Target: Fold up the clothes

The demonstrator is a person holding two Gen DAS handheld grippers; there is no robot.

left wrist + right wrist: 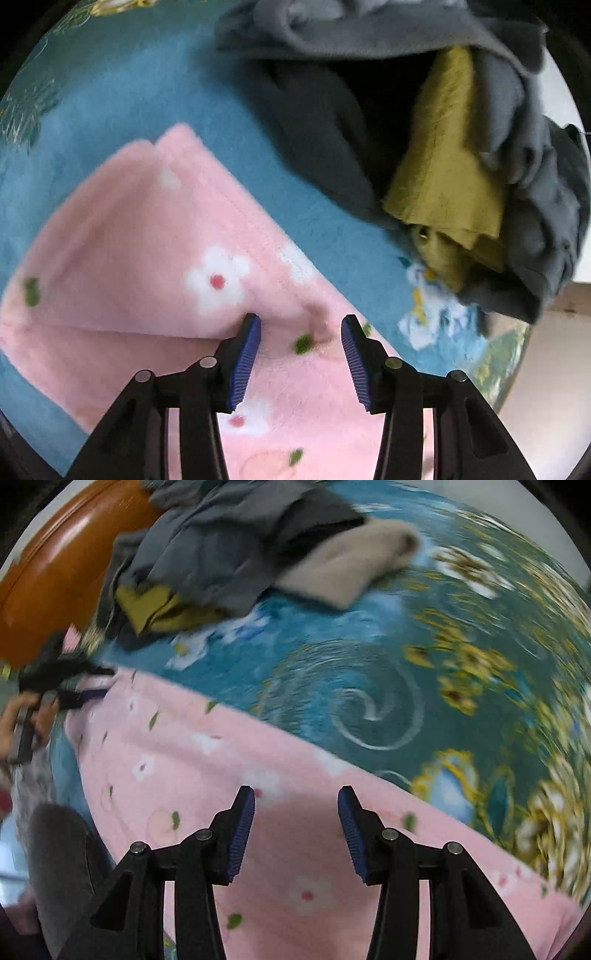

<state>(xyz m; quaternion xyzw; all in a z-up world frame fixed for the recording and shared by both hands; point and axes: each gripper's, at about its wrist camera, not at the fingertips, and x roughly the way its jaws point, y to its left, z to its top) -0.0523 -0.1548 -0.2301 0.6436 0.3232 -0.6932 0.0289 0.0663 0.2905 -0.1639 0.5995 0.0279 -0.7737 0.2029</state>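
Note:
A pink fleece garment with white flowers [147,236] lies folded on a teal flowered bedcover [122,85]. My left gripper [301,323] points down over its lower edge, jaws open, nothing between the blue pads. In the right wrist view the same pink garment [207,775] spreads across the bedcover [351,657]. Above it my right gripper [296,794] stands open and holds nothing. At that view's left edge the left gripper [79,686] shows small and blurred above the garment's corner, held by a hand [22,716].
A heap of grey clothes [332,48] with an olive-yellow piece [447,166] lies beyond the pink garment; in the right view the grey heap [207,546] also holds a beige item [354,565]. A brown wooden bed frame [55,576] runs at the upper left.

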